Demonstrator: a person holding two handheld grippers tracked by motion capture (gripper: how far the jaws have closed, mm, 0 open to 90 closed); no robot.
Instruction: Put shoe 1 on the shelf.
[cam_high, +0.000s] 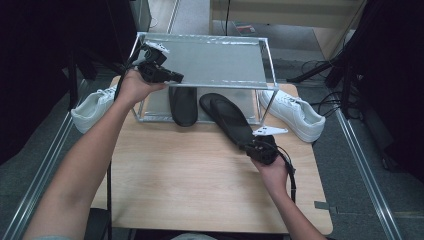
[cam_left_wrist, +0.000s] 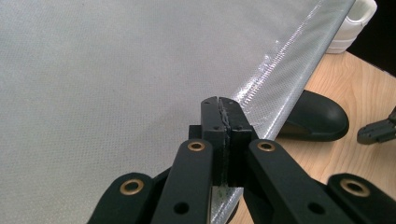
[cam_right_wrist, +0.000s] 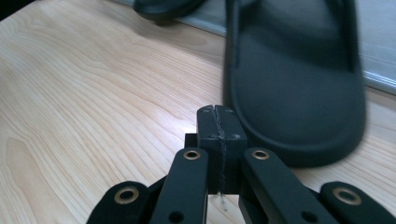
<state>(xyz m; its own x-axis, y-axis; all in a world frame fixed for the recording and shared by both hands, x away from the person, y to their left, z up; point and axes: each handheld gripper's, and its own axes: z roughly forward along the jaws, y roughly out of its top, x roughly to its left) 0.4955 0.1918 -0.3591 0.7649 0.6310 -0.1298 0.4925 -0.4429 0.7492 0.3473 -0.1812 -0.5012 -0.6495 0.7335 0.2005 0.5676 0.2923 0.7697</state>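
A metal-framed shoe rack stands at the table's far side, its grey fabric top shelf (cam_high: 215, 60) (cam_left_wrist: 116, 70) above a lower shelf (cam_high: 156, 106). My left gripper (cam_high: 175, 77) (cam_left_wrist: 222, 105) is shut, right over the top shelf's shiny front edge near its left corner; I cannot tell if it touches the edge. One black slipper (cam_high: 182, 105) (cam_left_wrist: 317, 119) lies on the lower shelf. A second black slipper (cam_high: 227, 117) (cam_right_wrist: 294, 93) lies toe-in on that shelf with its heel out on the table. My right gripper (cam_high: 252, 146) (cam_right_wrist: 218, 114) is shut beside that heel, with nothing between its jaws.
A white sneaker (cam_high: 92, 107) sits at the rack's left and another (cam_high: 295, 112) (cam_left_wrist: 355, 23) at its right, both near the wooden table's (cam_high: 200, 180) edges. Cables and dark stands lie on the floor around.
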